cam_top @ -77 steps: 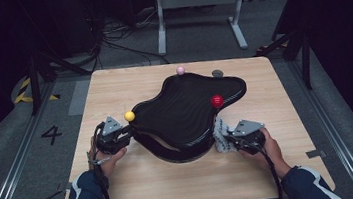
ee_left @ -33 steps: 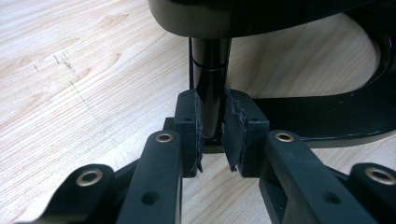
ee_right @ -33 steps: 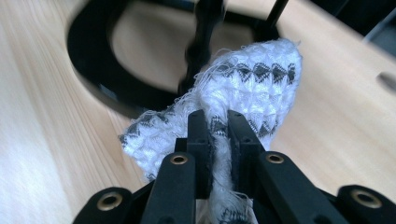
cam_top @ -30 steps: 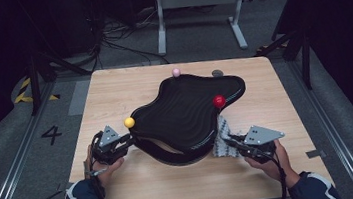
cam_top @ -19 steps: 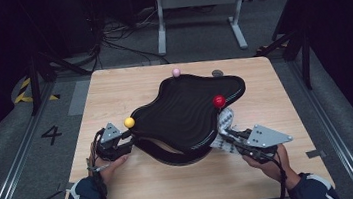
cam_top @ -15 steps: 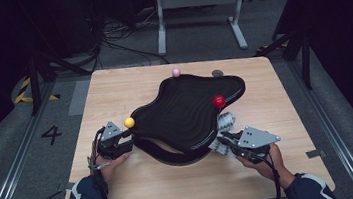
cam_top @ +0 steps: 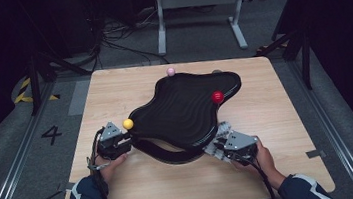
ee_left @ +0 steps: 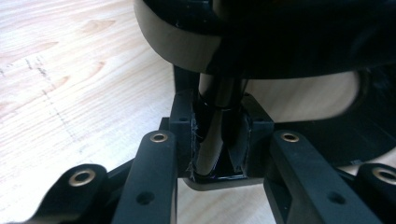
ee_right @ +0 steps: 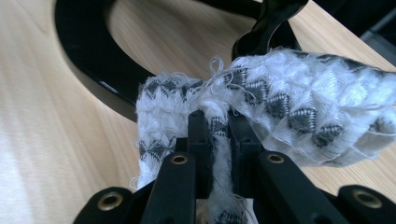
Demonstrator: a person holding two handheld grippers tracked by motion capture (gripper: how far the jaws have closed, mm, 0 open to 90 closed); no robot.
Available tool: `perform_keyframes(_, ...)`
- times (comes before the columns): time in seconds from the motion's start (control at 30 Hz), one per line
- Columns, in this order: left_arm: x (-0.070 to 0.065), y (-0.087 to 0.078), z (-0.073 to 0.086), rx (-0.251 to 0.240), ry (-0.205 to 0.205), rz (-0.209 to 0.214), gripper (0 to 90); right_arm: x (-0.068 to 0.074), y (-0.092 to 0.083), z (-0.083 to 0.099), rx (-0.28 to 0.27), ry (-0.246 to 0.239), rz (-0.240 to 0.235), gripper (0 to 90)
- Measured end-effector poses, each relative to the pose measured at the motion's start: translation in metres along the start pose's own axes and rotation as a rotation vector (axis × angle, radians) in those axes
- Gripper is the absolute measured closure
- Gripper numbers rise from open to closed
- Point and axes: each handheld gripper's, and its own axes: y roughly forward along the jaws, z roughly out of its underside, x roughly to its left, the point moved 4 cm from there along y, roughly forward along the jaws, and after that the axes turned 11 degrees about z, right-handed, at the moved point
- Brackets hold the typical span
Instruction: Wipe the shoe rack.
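I have a wooden table (cam_top: 113,94) under me, and the biggest thing on it is a black wavy-edged tray (cam_top: 185,108) with a ribbed top, raised on a looping black base (cam_top: 168,154); it sits a little right of the table's middle and runs from the near-left corner toward the far-right one. My left gripper (cam_top: 115,142) is at the tray's near-left tip, just beside the yellow ball (cam_top: 127,123). In the left gripper view its jaws have just been closing and are pinched onto a thin glossy black upright of the tray's stand (ee_left: 215,121), with the pads pressed against it on both sides and the pale underside of the tray curving above. My right gripper (cam_top: 224,143) is at the tray's near-right edge, held by my right hand (cam_top: 264,155). In the right gripper view its jaws are closed tight on a white cloth with grey zigzag stitching (ee_right: 280,116), a fold of it squeezed between the pads while the rest bunches out to both sides; the cloth lies against the black curved base rail (ee_right: 93,79), touching it. Smaller still: a red ball (cam_top: 217,97) rests on the tray's far-right lobe, and a pink ball (cam_top: 171,72) sits at the tray's far edge.
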Motion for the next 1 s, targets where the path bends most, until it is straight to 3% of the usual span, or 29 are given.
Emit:
perform_keyframes(0.1,-0.005,-0.002,0.001,0.015,0.013,0.013,72.3,-0.002,0.003,0.005,0.032,-0.005,0.002,81.8)
perform_keyframes(0.13,-0.006,-0.001,0.001,0.009,0.012,0.025,71.7,-0.006,0.0,0.004,0.017,0.023,0.008,81.8)
perform_keyframes(0.2,-0.006,-0.002,0.001,0.008,0.024,0.025,71.2,-0.017,-0.014,-0.002,-0.072,0.067,-0.005,81.9)
perform_keyframes(0.33,-0.005,-0.001,0.0,0.007,0.019,0.028,71.2,-0.023,-0.036,-0.013,-0.152,0.107,-0.001,81.8)
perform_keyframes(0.5,-0.009,-0.002,0.001,0.014,0.013,0.054,71.4,-0.024,-0.042,-0.029,-0.223,0.07,0.049,81.6)
perform_keyframes(0.53,-0.009,-0.003,0.001,0.023,0.03,0.059,71.4,-0.026,-0.043,-0.032,-0.237,0.061,0.063,81.5)
perform_keyframes(0.63,-0.012,-0.003,0.002,0.012,0.023,0.08,71.3,-0.031,-0.05,-0.043,-0.281,0.073,0.076,81.4)
perform_keyframes(0.8,-0.015,-0.001,0.001,0.032,0.044,0.078,69.6,-0.038,-0.048,-0.054,-0.306,0.073,0.092,81.3)
perform_keyframes(1.0,-0.015,0.003,0.001,0.024,0.049,0.077,69.4,-0.031,-0.028,-0.038,-0.248,0.073,0.029,81.2)
